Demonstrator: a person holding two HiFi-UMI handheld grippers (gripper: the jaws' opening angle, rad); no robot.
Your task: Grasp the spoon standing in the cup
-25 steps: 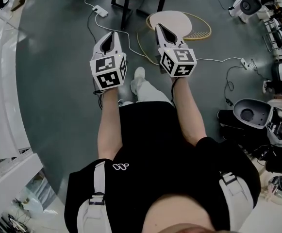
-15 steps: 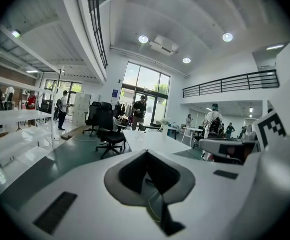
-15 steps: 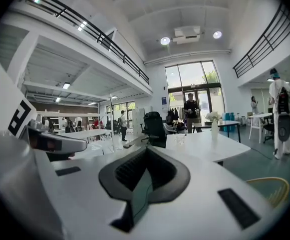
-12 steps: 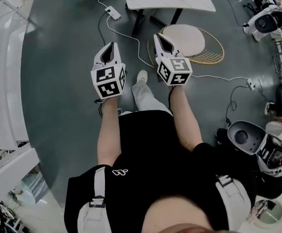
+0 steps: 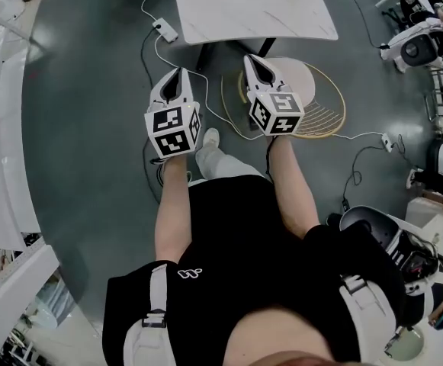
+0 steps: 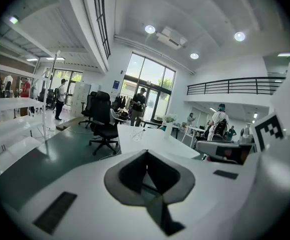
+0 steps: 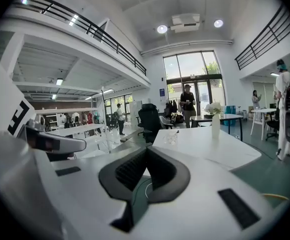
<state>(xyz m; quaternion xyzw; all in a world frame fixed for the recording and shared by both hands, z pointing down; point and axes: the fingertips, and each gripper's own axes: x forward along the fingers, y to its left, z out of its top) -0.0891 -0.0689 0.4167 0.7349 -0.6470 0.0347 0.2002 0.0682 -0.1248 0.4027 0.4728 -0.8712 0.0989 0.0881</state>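
My left gripper and right gripper are held out side by side over the smooth grey-green floor. Each is a white plastic shell tapering to a point, with a black-and-white marker cube at the back. Both pairs of jaws are pressed together with nothing between them. In each gripper view the dark pads, visibly ribbed on the right one, meet along one seam inside a grey, shield-shaped collar. Ahead stands the table, a white rectangular slab with faint marble veins on dark legs. The cup sits on that top, well apart from my tips. It is small and of clear glass, and the spoon stands in it as a thin dark stem leaning right, too small to tell more. Farther right on the same top is a slim white vase holding pale flowers. Beside the table stands a round pale seat ringed with gold wire.
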